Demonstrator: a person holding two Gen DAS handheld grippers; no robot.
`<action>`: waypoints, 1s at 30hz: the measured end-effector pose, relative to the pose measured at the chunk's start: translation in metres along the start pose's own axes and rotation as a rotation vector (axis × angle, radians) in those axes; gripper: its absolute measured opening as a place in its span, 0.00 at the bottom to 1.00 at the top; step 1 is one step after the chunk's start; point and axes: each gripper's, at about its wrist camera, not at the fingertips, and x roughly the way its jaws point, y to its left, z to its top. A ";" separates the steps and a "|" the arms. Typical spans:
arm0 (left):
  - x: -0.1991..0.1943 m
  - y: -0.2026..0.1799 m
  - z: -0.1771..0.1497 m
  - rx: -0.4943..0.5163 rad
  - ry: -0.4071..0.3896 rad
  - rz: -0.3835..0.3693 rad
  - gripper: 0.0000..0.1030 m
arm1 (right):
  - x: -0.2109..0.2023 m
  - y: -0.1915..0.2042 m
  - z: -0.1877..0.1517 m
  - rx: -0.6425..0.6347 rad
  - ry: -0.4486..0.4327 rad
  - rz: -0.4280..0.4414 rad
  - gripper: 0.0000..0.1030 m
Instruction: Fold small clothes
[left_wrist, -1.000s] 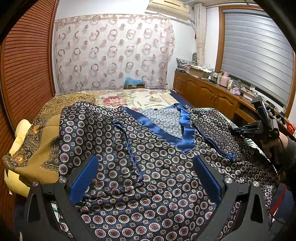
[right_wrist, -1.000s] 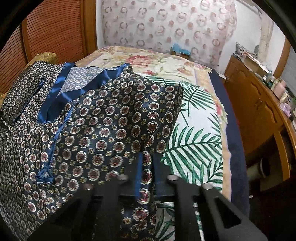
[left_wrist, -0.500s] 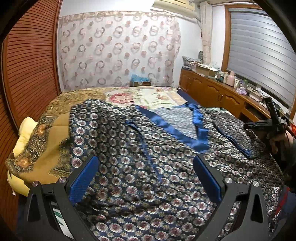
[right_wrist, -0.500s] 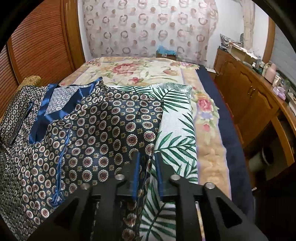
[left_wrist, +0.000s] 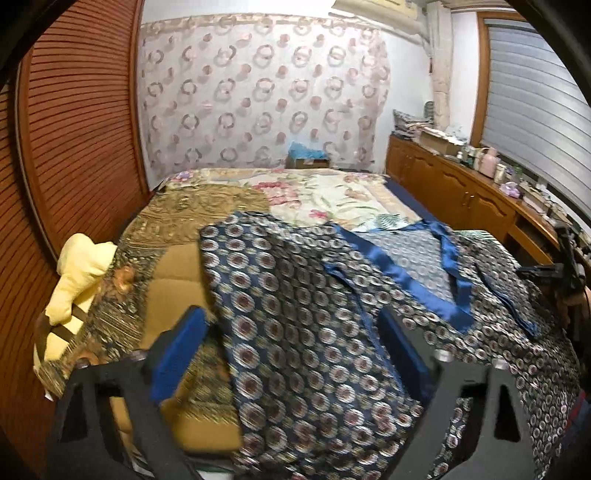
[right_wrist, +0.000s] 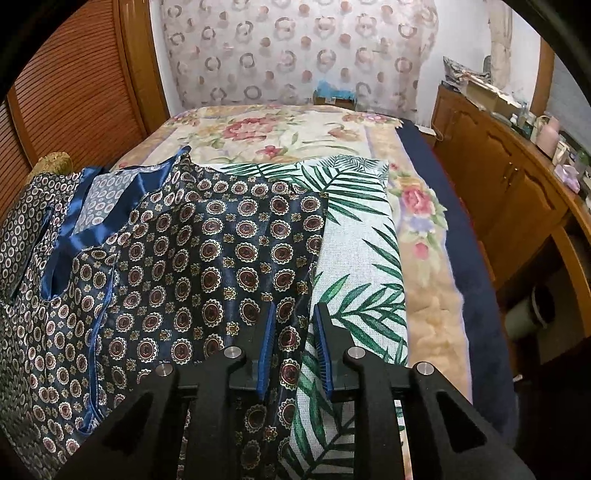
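A navy patterned satin garment (left_wrist: 314, 314) with bright blue trim lies spread on the bed; it also shows in the right wrist view (right_wrist: 207, 266). My left gripper (left_wrist: 291, 343) is open wide, hovering over the garment's left part, with blue pads (left_wrist: 177, 347) apart. My right gripper (right_wrist: 293, 347) sits at the garment's right edge, jaws slightly parted around the fabric edge, not clamped tight. In the left wrist view the right gripper (left_wrist: 554, 269) shows at the far right.
The bed carries a floral cover (right_wrist: 280, 133), a palm-leaf cloth (right_wrist: 358, 236), a gold blanket (left_wrist: 177, 273) and a yellow pillow (left_wrist: 81, 273). A wooden cabinet (right_wrist: 509, 184) with clutter runs along the right. Wooden slatted doors (left_wrist: 74, 129) stand left.
My right gripper's jaws have parted from shut on the garment's edge. My left gripper has moved left, so the gold blanket now lies under its left finger.
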 end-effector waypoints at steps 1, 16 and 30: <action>0.002 0.003 0.003 -0.005 0.001 -0.003 0.84 | 0.000 0.001 -0.002 -0.005 -0.009 -0.003 0.22; 0.049 0.037 0.030 -0.056 0.072 0.025 0.59 | -0.007 0.006 -0.015 -0.023 -0.045 0.008 0.30; 0.068 0.047 0.041 -0.071 0.133 -0.023 0.28 | -0.001 0.004 0.003 -0.042 0.048 0.018 0.34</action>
